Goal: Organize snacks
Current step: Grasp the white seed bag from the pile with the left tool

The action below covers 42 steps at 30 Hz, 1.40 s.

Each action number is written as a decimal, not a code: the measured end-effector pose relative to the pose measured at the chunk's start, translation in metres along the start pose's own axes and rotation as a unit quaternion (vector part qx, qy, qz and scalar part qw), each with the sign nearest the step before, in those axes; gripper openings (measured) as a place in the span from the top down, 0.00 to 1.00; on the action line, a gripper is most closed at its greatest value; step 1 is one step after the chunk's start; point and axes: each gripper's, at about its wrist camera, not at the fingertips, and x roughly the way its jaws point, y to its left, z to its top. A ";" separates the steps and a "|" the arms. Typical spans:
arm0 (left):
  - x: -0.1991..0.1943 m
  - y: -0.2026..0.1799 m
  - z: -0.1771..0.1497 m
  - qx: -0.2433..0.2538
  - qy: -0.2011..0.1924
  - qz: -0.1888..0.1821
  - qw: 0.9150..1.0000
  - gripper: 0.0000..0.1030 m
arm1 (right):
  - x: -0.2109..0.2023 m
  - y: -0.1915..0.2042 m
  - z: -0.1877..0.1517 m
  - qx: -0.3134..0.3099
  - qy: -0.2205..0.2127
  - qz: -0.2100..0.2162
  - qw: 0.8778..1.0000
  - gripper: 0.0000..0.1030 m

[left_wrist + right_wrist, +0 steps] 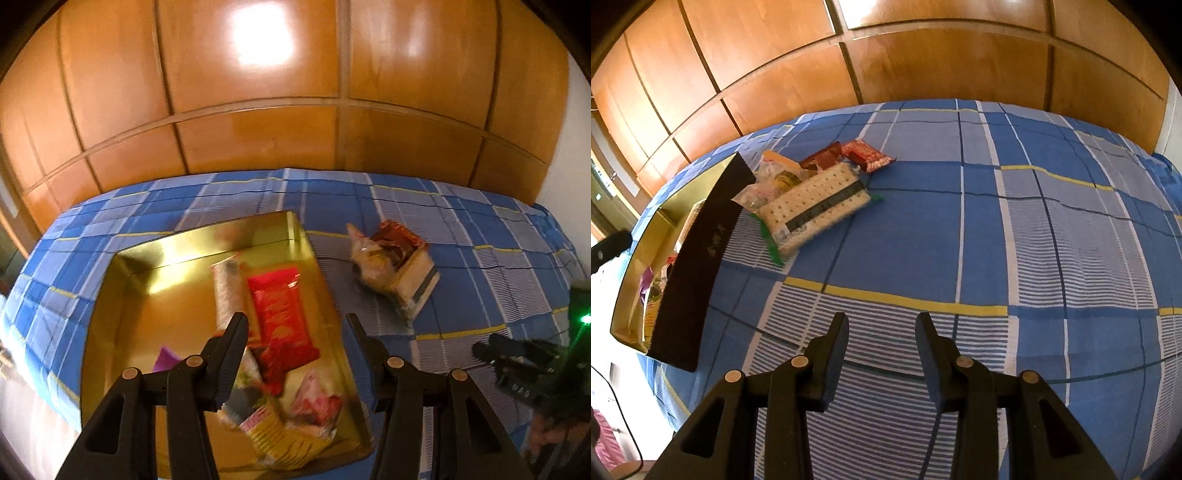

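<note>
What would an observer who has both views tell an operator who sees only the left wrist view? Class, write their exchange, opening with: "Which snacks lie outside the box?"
Observer: The right wrist view shows at least four: a cracker packet, a clear bag, a brown packet and a red packet.
Operator: Is the right gripper holding anything?
Observer: No. The right gripper is open and empty, above the bedspread.
Operator: What colour is the box outside?
Observer: The box is black on the outside, with pale lettering on its wall.
</note>
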 end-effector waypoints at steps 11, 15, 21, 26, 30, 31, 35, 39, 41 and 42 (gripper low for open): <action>0.055 -0.048 0.055 0.050 0.040 -0.061 0.996 0.55 | 0.005 -0.010 0.000 0.011 0.002 0.008 1.000 0.63; 0.089 -0.068 0.063 0.084 0.076 -0.065 0.991 0.54 | 0.006 -0.014 0.001 0.015 0.001 0.013 1.000 0.63; 0.132 -0.094 0.062 0.105 0.124 -0.073 0.984 0.56 | 0.006 -0.017 0.001 0.019 -0.001 0.017 1.000 0.63; 0.132 -0.127 0.050 0.125 0.125 -0.154 0.972 0.55 | 0.006 -0.022 0.001 0.027 -0.003 0.022 0.999 0.63; 0.120 -0.134 0.043 0.123 0.119 -0.177 0.969 0.55 | 0.004 -0.030 0.001 0.034 -0.007 0.021 0.999 0.63; 0.117 -0.128 0.043 0.108 0.118 -0.176 0.971 0.55 | 0.003 -0.032 0.001 0.036 -0.008 0.022 0.999 0.63; 0.104 -0.102 0.045 0.068 0.117 -0.163 0.977 0.54 | 0.003 -0.035 -0.001 0.037 -0.013 0.028 0.999 0.63; 0.098 -0.089 0.047 0.064 0.113 -0.131 0.983 0.54 | 0.003 -0.034 -0.002 0.033 -0.018 0.027 0.999 0.63; 0.103 -0.084 0.047 0.058 0.121 -0.114 0.984 0.54 | 0.003 -0.035 -0.002 0.033 -0.019 0.027 0.999 0.63; 0.107 -0.083 0.048 0.052 0.126 -0.111 0.984 0.54 | 0.003 -0.035 -0.002 0.034 -0.019 0.028 0.999 0.63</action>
